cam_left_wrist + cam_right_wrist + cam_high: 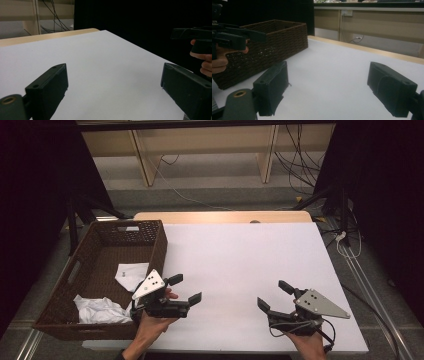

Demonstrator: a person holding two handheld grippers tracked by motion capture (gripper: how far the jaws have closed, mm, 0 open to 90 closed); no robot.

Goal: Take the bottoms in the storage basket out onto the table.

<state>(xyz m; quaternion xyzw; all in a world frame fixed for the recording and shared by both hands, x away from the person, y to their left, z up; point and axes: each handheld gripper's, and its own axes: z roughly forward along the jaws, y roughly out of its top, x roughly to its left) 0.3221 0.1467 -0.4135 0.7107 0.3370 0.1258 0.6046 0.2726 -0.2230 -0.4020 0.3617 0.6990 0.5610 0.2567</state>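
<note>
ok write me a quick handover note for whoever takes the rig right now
Left gripper: open, nothing between the jaws, over the table by the basket's right wall.
Right gripper: open, nothing between the jaws, over the white table at the near right.
Basket: at the table's left edge; a crumpled white cloth and a white paper lie inside.
Done: both white things are in the basket.
Left: no loose thing shows on the table top; what comes next cannot be told from here.
</note>
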